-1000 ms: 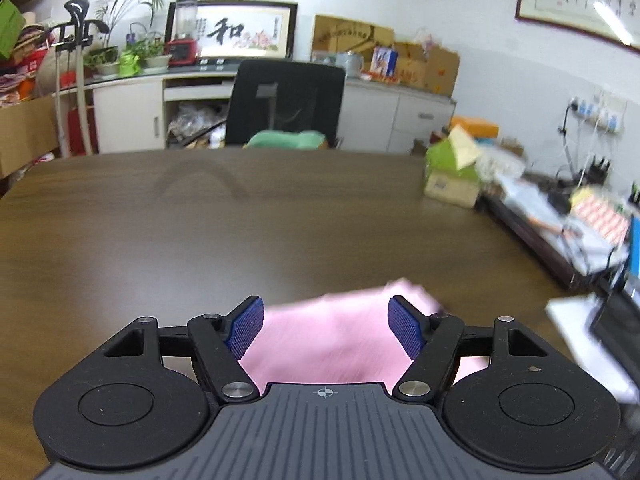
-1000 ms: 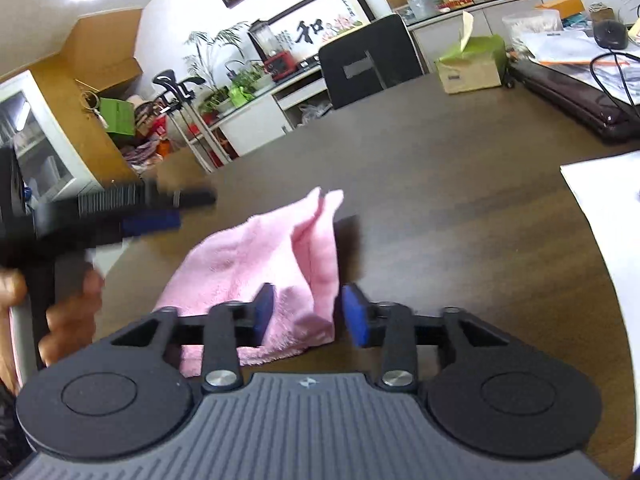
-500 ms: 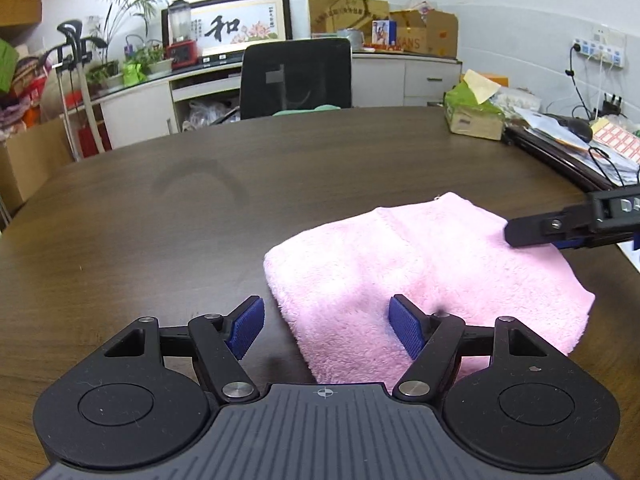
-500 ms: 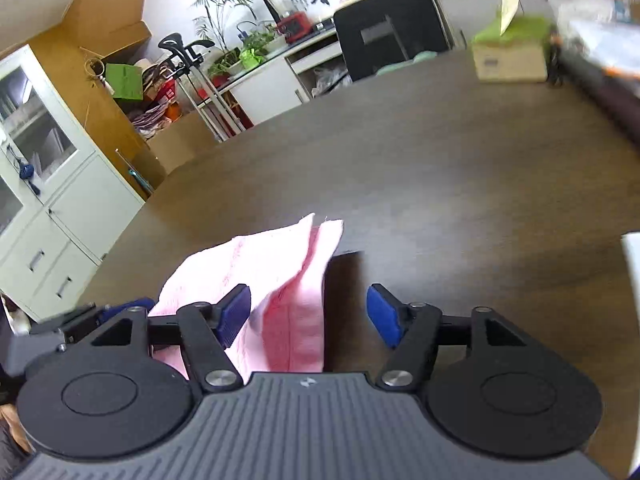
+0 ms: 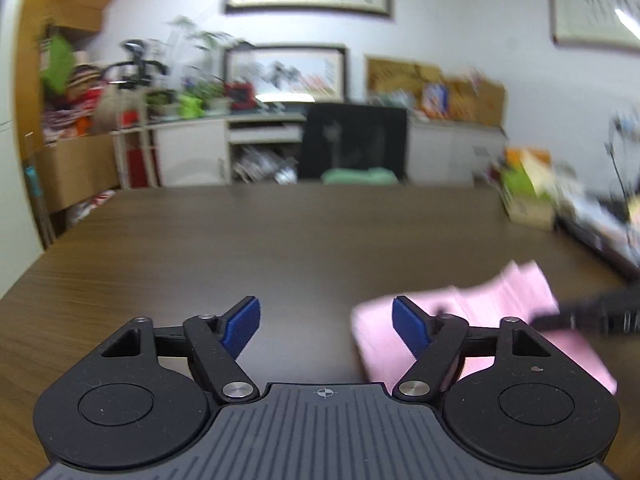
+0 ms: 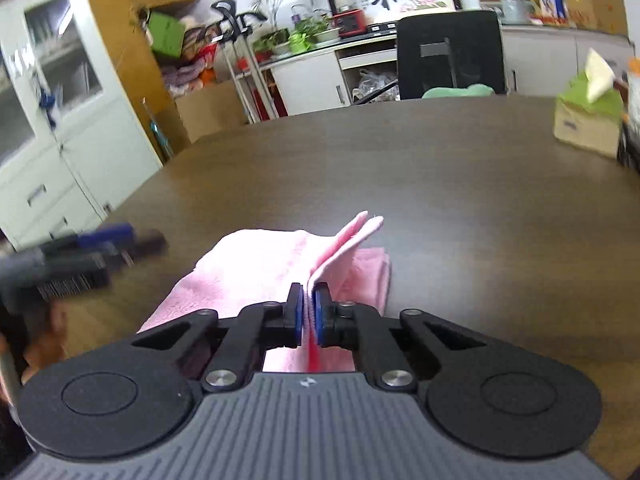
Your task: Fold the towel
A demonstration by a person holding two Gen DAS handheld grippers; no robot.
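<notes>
A pink towel (image 6: 260, 264) lies folded on the dark wooden table (image 6: 460, 200). My right gripper (image 6: 307, 314) is shut on a raised edge of the towel, which stands up in a ridge running away from the fingers. My left gripper (image 5: 326, 322) is open and empty, with the towel (image 5: 520, 312) off to its right, behind its right finger. The left gripper shows blurred at the left of the right wrist view (image 6: 80, 256), beside the towel. The right gripper shows as a dark blur at the right edge of the left wrist view (image 5: 596, 312).
A tissue box (image 6: 588, 120) stands at the table's far right. A black office chair (image 6: 450, 54) is behind the far edge. White cabinets (image 6: 60, 152) stand to the left. A dark tray with clutter (image 5: 600, 224) sits along the table's right side.
My right gripper has closed on the towel's edge. My left gripper has swung left and up, off the towel, and stays open.
</notes>
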